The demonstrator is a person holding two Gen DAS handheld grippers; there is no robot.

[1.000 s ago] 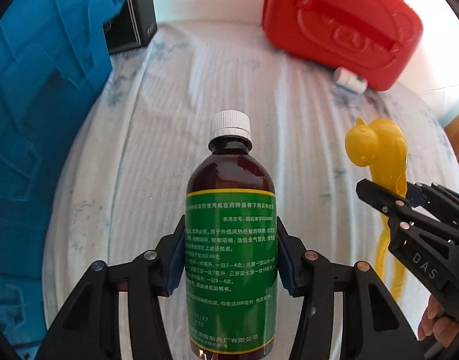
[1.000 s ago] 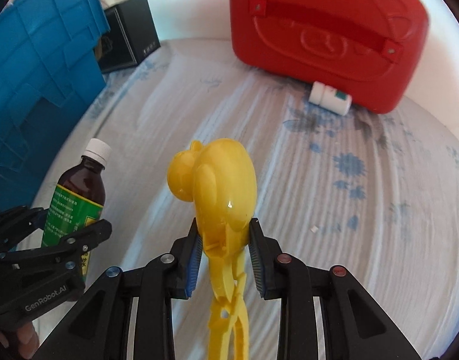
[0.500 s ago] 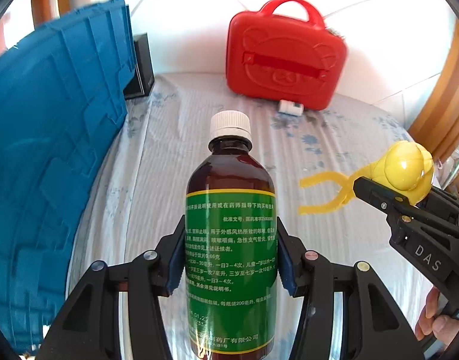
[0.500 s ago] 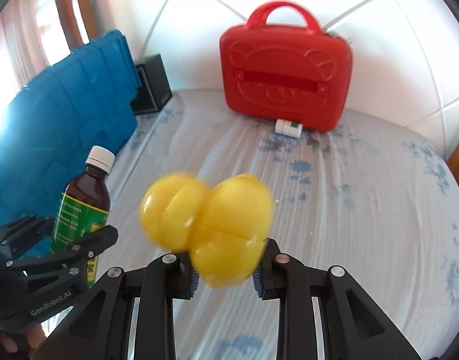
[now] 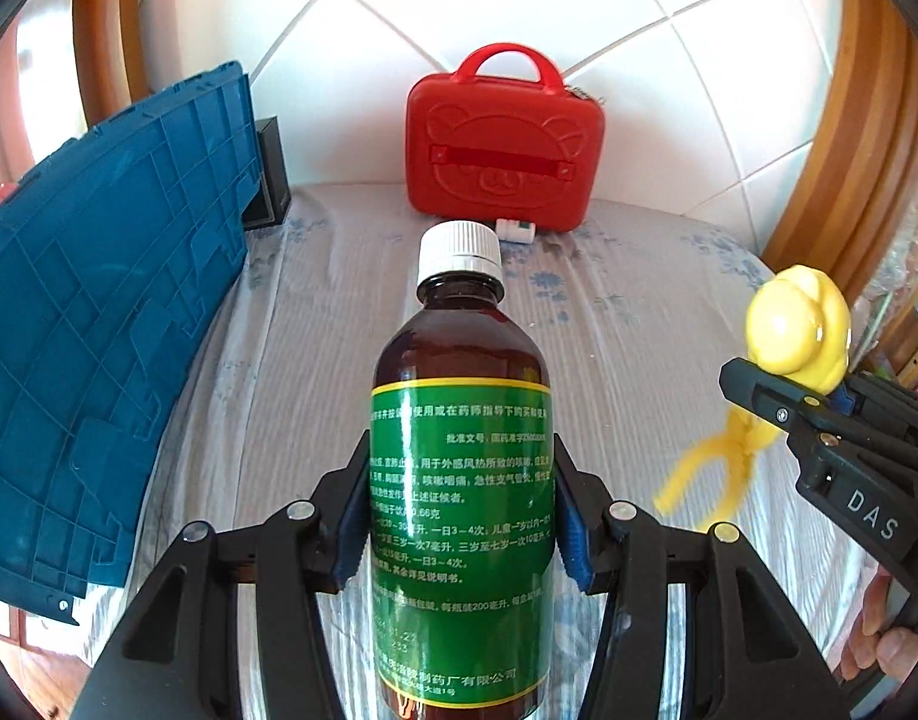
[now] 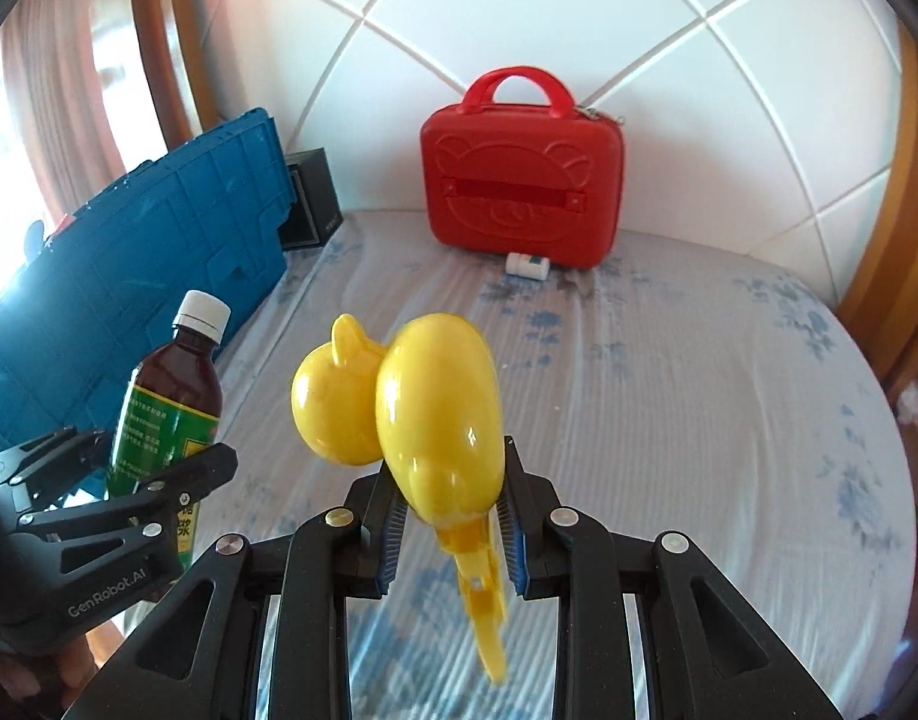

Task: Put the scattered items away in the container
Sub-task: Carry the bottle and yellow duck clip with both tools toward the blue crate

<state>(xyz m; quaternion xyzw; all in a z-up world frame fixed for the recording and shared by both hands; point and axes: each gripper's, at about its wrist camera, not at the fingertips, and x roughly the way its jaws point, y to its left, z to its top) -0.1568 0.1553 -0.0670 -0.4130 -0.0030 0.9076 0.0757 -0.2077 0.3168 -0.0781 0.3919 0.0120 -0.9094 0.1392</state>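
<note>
Left wrist, bottle [image 5: 462, 480] between fingers [image 5: 570, 531]

Brown bottle [image 5: 459, 480] base cut off; yellow tongs [image 6: 486, 612] handles blurred.

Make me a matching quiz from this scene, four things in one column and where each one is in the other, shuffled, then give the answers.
Things:
1. brown bottle
2. yellow duck toy
3. small white bottle
4. blue crate

Places:
A. lying at the foot of the red case
B. clamped in the right gripper
C. standing along the left edge of the bed
D. clamped in the left gripper

Pairs: 1-D, 2-B, 3-A, 4-C
</note>
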